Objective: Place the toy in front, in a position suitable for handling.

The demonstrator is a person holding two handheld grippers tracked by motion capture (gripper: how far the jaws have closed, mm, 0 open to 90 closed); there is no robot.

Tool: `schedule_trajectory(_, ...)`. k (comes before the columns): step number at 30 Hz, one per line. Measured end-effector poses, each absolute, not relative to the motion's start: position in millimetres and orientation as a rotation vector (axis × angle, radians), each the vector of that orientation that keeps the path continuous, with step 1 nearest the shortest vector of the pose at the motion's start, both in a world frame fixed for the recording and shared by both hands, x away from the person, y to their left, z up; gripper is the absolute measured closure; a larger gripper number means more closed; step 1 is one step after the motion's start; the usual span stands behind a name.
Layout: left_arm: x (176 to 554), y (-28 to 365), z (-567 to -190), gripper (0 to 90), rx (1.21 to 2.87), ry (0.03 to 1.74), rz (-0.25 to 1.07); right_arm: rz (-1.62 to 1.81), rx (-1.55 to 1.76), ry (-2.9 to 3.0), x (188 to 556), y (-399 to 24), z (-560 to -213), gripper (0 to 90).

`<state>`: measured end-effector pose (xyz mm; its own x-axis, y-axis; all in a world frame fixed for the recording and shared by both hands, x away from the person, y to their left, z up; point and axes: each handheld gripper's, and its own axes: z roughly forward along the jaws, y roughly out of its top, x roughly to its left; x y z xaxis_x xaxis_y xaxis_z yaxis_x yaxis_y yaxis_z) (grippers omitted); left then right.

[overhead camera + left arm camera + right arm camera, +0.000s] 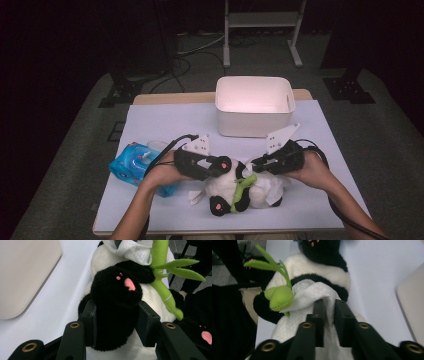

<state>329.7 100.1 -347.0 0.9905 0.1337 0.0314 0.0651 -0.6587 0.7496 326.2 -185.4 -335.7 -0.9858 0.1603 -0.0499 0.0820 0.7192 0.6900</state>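
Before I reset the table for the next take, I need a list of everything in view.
plush panda: one, black and white, near edge of the table, paw between the left jaws
green bamboo stalk: one, on the panda
white tissue: one, draped on the panda, between the right jaws
tissue pack: one, blue, left side
bin: one, white, far side
table: one, pale cover
left gripper: black
right gripper: black
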Motion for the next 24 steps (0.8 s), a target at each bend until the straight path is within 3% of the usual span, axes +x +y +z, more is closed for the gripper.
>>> schedule_trajectory(3, 330.1, 100.1, -347.1, 57.2, 2.291, 0.139, 0.104, 1.153, 0.229, 2.807, 325.8, -193.8, -332.1, 67.4)
schedule_trajectory(6, 330.8, 99.1, -346.6, 57.1, 2.297, 0.141, 0.103, 1.143, 0.283, 2.805, 323.6, -204.1, -332.5, 55.8)
schedule_trajectory(10, 330.8, 98.9, -346.2, 57.1, 2.302, 0.138, 0.104, 1.172, 0.318, 2.800, 323.0, -215.1, -333.6, 49.7)
schedule_trajectory(24, 329.5, 98.3, -345.4, 57.1, 2.305, 0.127, 0.105, 1.173, 0.459, 2.831, 323.8, -244.0, -359.4, 43.0)
